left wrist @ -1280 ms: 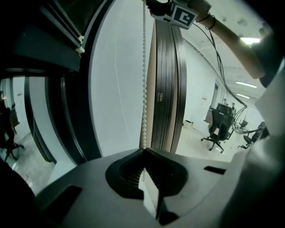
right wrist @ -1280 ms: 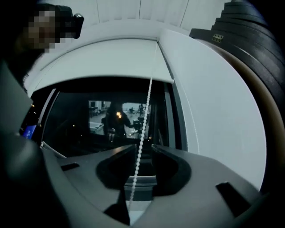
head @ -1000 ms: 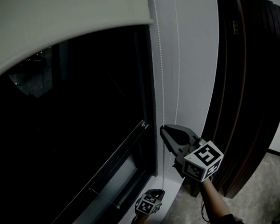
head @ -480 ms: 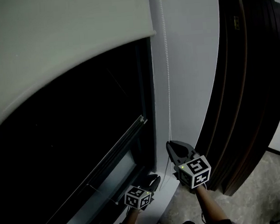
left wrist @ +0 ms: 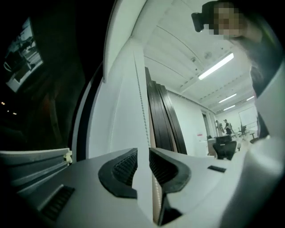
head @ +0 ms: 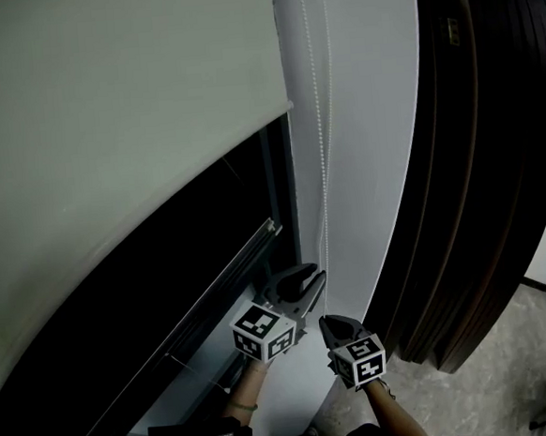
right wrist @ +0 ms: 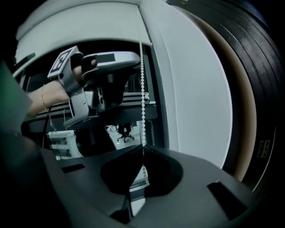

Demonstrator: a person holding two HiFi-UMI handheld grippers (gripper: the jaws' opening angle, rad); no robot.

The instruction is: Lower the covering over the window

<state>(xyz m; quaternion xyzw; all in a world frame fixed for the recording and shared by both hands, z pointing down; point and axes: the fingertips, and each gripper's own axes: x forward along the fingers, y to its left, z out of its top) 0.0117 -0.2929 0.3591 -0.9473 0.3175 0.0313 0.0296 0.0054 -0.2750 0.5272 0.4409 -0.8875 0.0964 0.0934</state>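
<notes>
At the right edge of the window [head: 166, 296], we are clamping the bead chain [head: 321, 161] in the fully closed right gripper [head: 326, 323]. The left gripper [head: 310, 275], its jaws having just been opening, is loosely straddling the chain. The blind [head: 106, 131] is hanging partway down; regripping the wrong strand would probably raise it.

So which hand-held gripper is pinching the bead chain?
The right hand-held gripper, the lower one: its jaws are shut on the bead chain. On the left hand-held gripper the jaws have just been opening, chain loose between them.

Pale roller blind [head: 106, 131] approx. half down (bead chain [head: 321, 161] at rt)
</notes>
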